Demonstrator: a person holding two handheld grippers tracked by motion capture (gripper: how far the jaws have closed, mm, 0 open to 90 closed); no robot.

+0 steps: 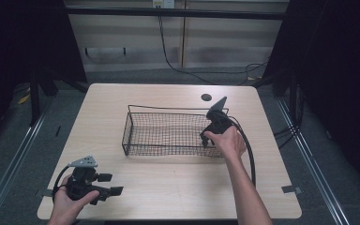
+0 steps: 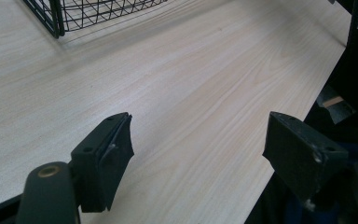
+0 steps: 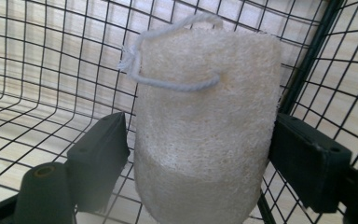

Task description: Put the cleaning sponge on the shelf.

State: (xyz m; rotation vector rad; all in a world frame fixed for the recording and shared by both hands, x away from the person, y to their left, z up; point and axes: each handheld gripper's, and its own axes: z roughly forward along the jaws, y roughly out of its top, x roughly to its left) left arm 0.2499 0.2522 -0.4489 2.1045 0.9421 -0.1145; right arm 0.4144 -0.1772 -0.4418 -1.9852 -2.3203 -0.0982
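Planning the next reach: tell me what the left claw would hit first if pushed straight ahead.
Likely nothing: the left claw points low across bare table. The wire basket lies off to one side, though depth is hard to judge.

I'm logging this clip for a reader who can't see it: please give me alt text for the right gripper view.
A pale, fibrous loofah sponge with a white cord loop sits between the right gripper's two black jaws, inside a black wire basket. The jaws flank the sponge closely, though whether they press on it is unclear. Light wood table shows through the mesh.
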